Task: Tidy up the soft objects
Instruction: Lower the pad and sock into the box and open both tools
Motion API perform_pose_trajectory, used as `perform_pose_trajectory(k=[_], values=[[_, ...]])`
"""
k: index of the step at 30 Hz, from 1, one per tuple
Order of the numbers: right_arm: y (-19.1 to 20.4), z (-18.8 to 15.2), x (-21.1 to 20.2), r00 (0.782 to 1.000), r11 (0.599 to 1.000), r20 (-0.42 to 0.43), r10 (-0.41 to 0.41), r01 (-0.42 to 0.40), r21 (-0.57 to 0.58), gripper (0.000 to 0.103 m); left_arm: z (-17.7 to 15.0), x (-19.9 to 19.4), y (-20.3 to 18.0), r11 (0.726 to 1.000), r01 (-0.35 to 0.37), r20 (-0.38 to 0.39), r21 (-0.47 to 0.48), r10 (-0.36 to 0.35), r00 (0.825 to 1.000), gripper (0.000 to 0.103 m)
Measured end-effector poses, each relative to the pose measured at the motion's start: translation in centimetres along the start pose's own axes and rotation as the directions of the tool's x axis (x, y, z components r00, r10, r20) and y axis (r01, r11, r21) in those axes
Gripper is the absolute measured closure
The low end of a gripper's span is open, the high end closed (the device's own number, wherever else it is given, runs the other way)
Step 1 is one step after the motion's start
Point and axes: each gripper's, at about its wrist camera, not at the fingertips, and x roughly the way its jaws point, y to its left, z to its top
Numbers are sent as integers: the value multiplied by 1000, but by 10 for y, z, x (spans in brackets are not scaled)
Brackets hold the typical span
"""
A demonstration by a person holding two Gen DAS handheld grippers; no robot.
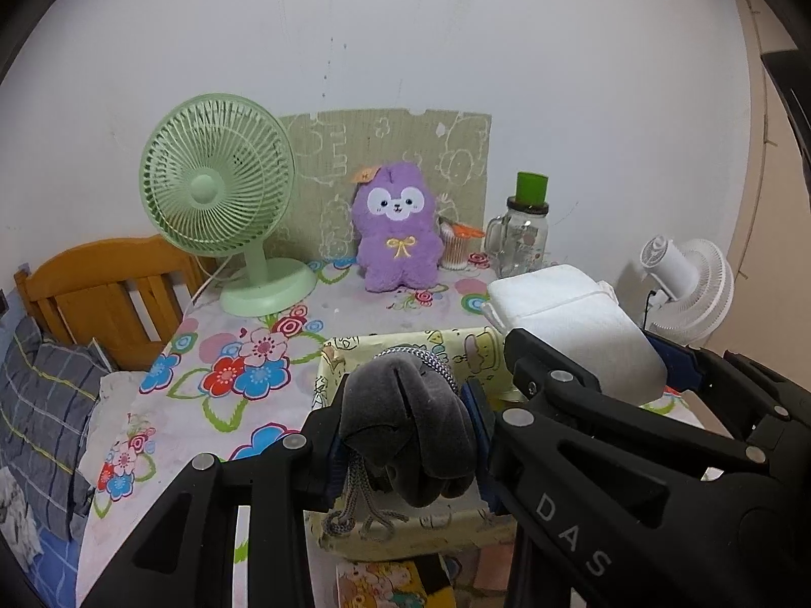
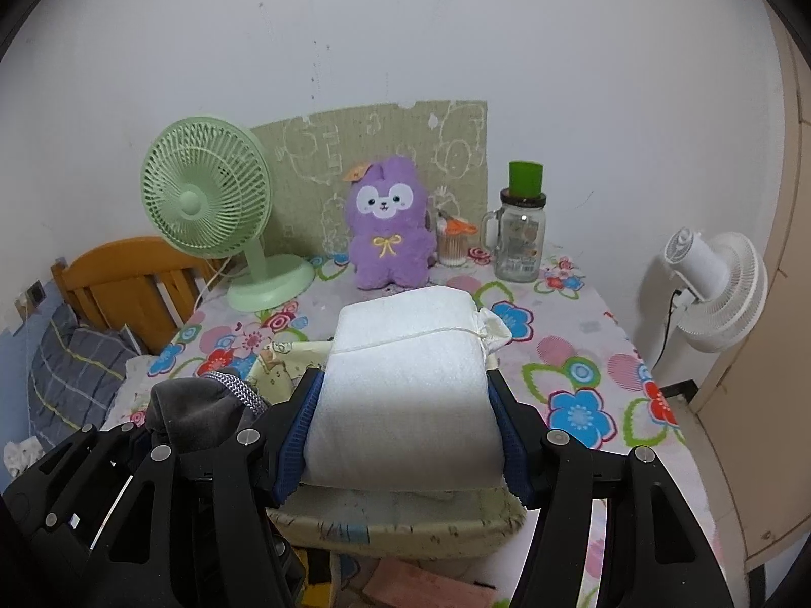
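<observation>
My left gripper is shut on a grey velvet drawstring pouch and holds it over the pale yellow fabric basket. My right gripper is shut on a white folded towel bundle tied with string, held over the same basket. The towel also shows in the left wrist view, and the grey pouch in the right wrist view. A purple plush bunny sits upright at the back of the table.
A green desk fan stands at the back left. A glass jar with a green cup on it and a cotton swab box stand at the back right. A white fan stands off the table's right side. A wooden bed frame is left.
</observation>
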Motion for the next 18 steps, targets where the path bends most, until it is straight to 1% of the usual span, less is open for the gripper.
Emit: perform_pose_trajectory(k=[2,5,9,10,12,16,18], values=[[0,1,9,1000,1000,-9,5,-5,0,38,1,9,1,1000,-1,-12,1,1,1000,62],[-2,1,23,999,1000,-33,28,-28,2,38,2,22,1,1000,31,-40,1,-31,999,61],[-3,0,37,998,1000,-56,30,-30,5,38,0,36,1,999,40,-66,10,-39,997,59],[-3,-1,40,998,1000,-60,26,-26,4,38,-1,39,1,999,40,-72,11,-39,997,58],[-2,-2,46,998,1000,-66,15,-15,1,38,-1,45,2,1000,24,-82,15,-23,996,43],[-3,-4,56,997,1000,-81,15,-15,-5,38,-2,54,4,1000,7,-102,24,-5,995,37],[-5,-6,60,996,1000,-84,12,-12,6,37,-4,57,4,999,0,-113,33,4,994,33]])
